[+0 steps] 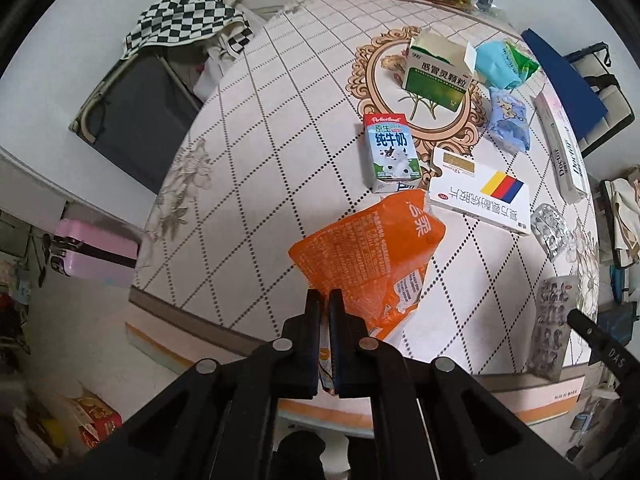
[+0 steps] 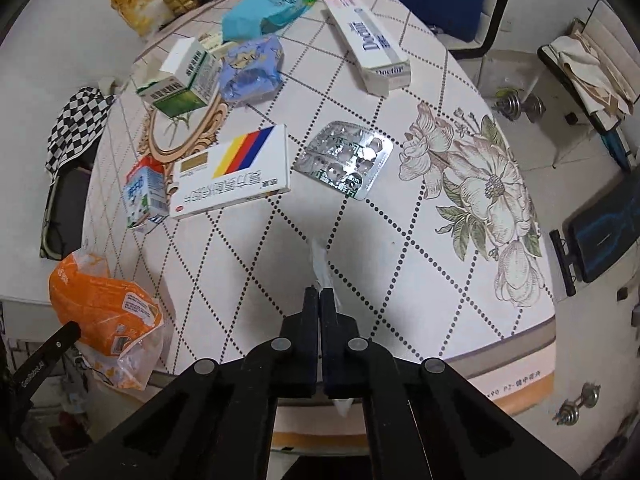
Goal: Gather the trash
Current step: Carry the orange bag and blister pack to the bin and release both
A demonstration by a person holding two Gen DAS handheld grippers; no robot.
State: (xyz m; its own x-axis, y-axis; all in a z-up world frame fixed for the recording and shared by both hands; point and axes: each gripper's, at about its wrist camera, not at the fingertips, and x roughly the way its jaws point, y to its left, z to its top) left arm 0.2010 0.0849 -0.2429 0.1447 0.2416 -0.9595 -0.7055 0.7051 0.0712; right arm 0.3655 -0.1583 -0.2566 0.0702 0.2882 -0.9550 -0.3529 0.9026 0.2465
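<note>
Pinching the orange snack bag (image 1: 372, 256) by its near edge, the left gripper (image 1: 324, 300) has its jaws fully closed on the foil, and the bag hangs forward of the fingers above the table (image 1: 248, 160). The right gripper (image 2: 319, 298) is likewise closed tight, with a thin white scrap (tissue or wrapper, hard to say which) (image 2: 320, 264) caught between its pads, one end poking out ahead of the tips and the other showing behind them.

Both hands are loaded, so the coming move is probably a carry to wherever the trash goes; no bin shows in either view.

What remains lies ahead of both grippers. The silver blister pack (image 2: 344, 164) sits straight ahead of the right gripper, the nearest piece to it. The flat white medicine box (image 1: 480, 196) lies just beyond the orange bag, long axis slanting from ahead-left to ahead-right of the left gripper, with the milk carton (image 1: 390, 152) just to its left. Farther out are the open green box (image 1: 438, 68), the blue wrappers (image 1: 508, 120) and the long toothpaste box (image 2: 368, 52), the last ahead and a little right of the right gripper, so the right hand is the nearer one for it.
</note>
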